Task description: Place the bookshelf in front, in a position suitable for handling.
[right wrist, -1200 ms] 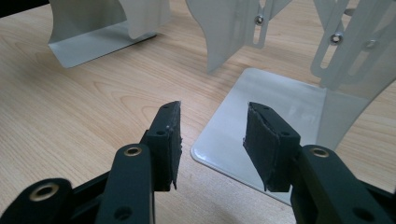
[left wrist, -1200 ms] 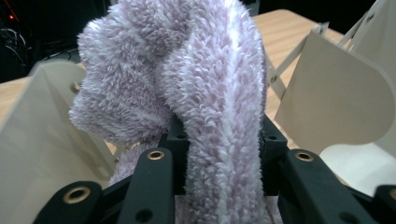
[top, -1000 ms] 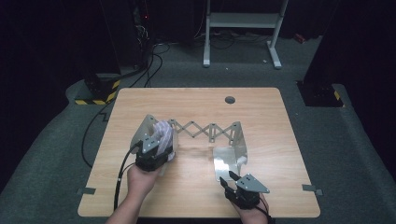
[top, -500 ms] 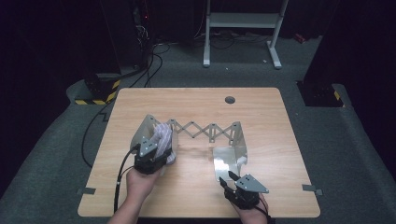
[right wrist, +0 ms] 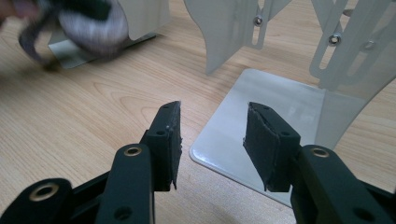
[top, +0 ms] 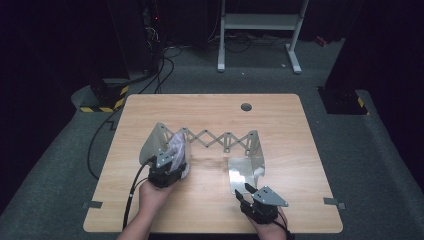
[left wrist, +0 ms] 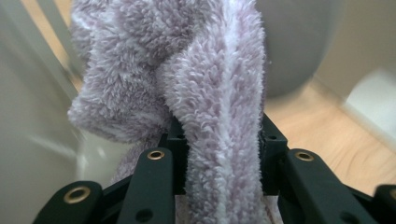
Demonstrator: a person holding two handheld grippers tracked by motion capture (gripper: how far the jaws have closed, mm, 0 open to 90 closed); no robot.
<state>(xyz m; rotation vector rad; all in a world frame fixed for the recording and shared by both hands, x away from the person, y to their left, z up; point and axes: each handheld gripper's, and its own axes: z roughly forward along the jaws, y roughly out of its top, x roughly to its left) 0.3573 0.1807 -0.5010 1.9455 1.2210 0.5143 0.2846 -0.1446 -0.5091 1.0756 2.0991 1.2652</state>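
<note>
A fluffy pale-lilac towel (left wrist: 205,88) is bunched between my left gripper's jaws (left wrist: 219,154), which are shut on it. In the high view the left gripper (top: 169,167) holds the towel (top: 177,147) by the left end plate of an expandable metal rack (top: 215,140) with a scissor lattice. My right gripper (top: 245,192) rests near the table's front edge, just in front of the rack's right base plate (top: 245,172). In the right gripper view its jaws (right wrist: 212,140) stand open with nothing between them, over the base plate's (right wrist: 266,121) front corner.
The wooden table (top: 210,110) has a round grommet hole (top: 246,106) near its far edge. Cables (top: 150,80) run over the dark floor behind, beside a metal stand (top: 260,30). Bare tabletop lies between the two grippers.
My left gripper with the towel has sunk a little beside the rack's left plate. The right gripper has not moved.
</note>
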